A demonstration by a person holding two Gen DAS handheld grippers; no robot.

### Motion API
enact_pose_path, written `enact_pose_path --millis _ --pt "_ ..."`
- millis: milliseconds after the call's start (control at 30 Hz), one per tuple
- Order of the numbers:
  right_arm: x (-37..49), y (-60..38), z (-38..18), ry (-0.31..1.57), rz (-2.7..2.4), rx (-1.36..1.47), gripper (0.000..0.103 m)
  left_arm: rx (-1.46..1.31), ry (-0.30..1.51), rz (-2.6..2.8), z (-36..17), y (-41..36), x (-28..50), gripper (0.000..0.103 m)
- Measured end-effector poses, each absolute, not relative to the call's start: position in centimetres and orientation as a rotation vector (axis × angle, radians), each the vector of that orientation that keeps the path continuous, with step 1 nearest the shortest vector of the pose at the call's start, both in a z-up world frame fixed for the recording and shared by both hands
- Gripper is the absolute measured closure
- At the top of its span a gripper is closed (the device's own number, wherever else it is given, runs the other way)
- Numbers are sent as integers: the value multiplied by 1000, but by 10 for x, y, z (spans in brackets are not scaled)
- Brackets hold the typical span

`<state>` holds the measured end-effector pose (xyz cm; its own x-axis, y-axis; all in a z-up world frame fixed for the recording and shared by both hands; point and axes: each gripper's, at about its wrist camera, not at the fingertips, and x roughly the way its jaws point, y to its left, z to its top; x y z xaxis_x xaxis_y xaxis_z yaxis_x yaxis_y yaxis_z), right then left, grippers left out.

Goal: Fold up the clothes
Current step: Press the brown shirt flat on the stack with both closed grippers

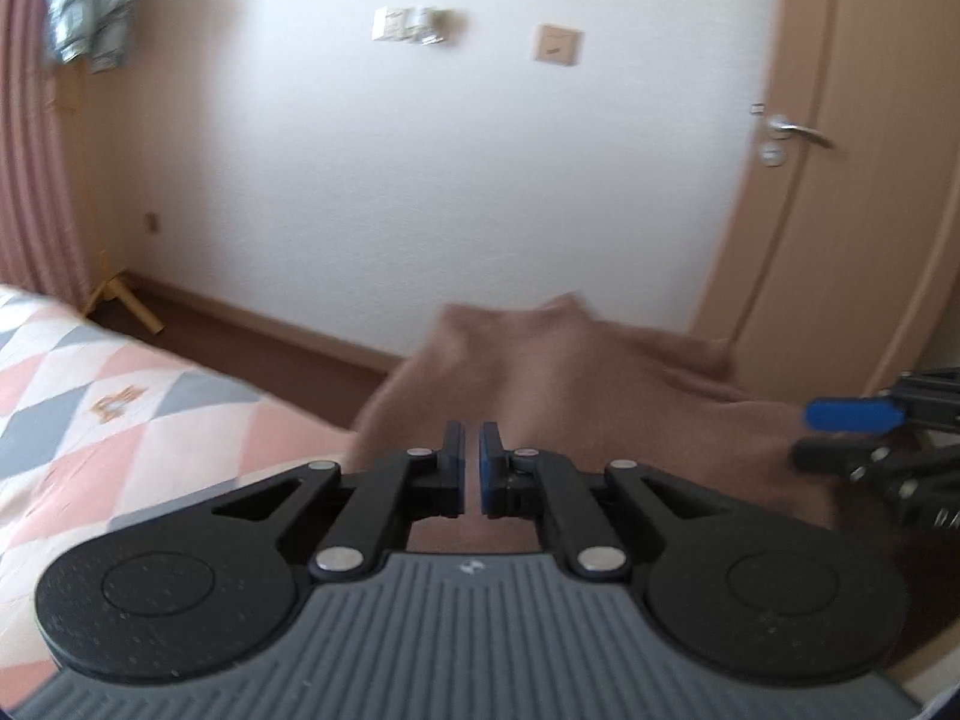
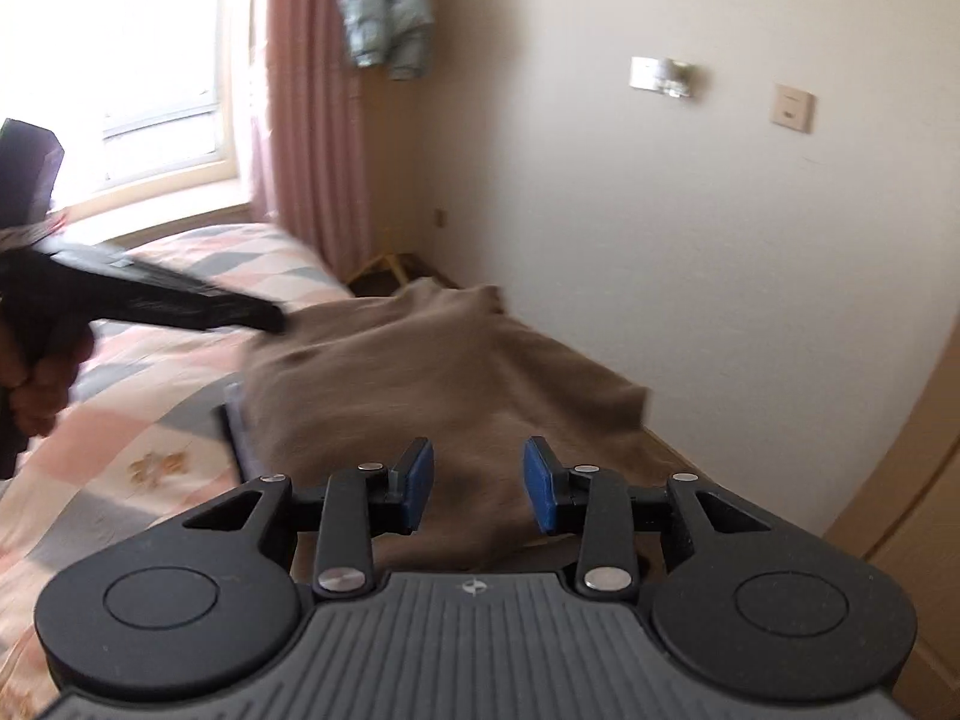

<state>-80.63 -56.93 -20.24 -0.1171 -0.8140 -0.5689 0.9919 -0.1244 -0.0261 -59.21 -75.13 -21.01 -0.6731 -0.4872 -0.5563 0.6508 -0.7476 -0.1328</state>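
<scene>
Left gripper (image 1: 471, 468) is nearly closing on nothing visible; right gripper (image 2: 478, 485) is hanging open. I'm judging the brown garment (image 2: 444, 372) soft, limp; I'm favouring its near hem.

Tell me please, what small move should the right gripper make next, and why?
Probably close the right gripper on the brown garment: its pads stand apart with cloth between them, while the left gripper looks nearly shut, though blur hides whether it pinches fabric.

Motion blur smears the brown garment (image 2: 444, 384); its near part hides behind the right hand-held gripper (image 2: 478, 483). The door (image 1: 840, 180) is cut off by the edge of the left wrist view.
</scene>
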Motion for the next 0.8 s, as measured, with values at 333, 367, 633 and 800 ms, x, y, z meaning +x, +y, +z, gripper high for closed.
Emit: enact_pose_path --millis 333,367,633,800 --pt "-808 -559 -217 426 -1697 537 60 705 480 -2311 -212 -749 -582 99" --pt "-805 -555 -213 408 -1697 525 60 706 484 -2317 -208 -745 -581 99" --pt "-780 -558 -232 531 -1627 601 57 846 470 -2326 -217 -709 -623 96" --pt "-783 -552 -207 460 -1645 628 50 872 494 -2220 -196 -692 -626 92"
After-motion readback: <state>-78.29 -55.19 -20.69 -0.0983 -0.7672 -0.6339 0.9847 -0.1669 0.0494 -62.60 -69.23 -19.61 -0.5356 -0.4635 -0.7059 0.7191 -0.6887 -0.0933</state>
